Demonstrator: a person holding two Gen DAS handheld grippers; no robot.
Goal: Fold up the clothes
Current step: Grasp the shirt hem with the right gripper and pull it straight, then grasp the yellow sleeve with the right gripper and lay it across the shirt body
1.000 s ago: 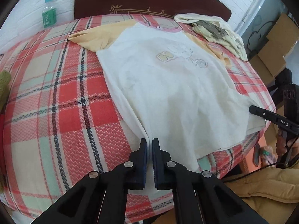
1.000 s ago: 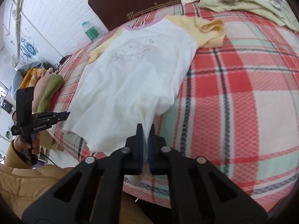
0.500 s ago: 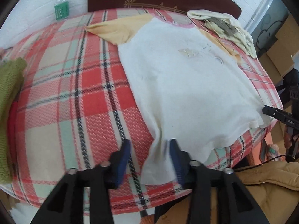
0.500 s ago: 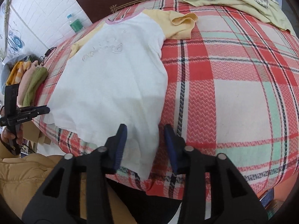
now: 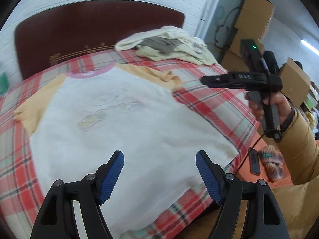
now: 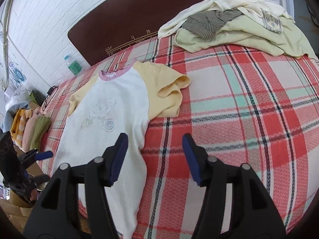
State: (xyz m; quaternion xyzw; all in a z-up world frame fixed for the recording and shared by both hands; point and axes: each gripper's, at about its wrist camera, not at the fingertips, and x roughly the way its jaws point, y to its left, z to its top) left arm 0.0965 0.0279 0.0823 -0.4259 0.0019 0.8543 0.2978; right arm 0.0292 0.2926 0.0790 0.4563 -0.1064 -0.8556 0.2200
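A white T-shirt [image 5: 123,131] with yellow sleeves and a pink collar lies flat, print side up, on the plaid bed [image 5: 219,103]. It also shows in the right wrist view [image 6: 103,123]. My left gripper [image 5: 159,175] is open and empty above the shirt's hem. My right gripper [image 6: 154,157] is open and empty above the shirt's right side edge and the plaid cover [image 6: 249,119]. The right gripper also shows in the left wrist view [image 5: 239,78], raised over the bed's right side. The left gripper shows at the left edge of the right wrist view [image 6: 42,155].
A heap of unfolded cream and grey clothes [image 6: 235,20] lies at the bed's far right corner. A stack of folded clothes [image 6: 31,127] sits at the left edge. A water bottle [image 6: 73,65] stands by the dark headboard [image 6: 139,10]. Cardboard boxes [image 5: 253,23] stand to the right.
Both grippers were shut on the shirt's hem corners, then let go and opened wide. Both have lifted away; the shirt now lies flat on the bed.
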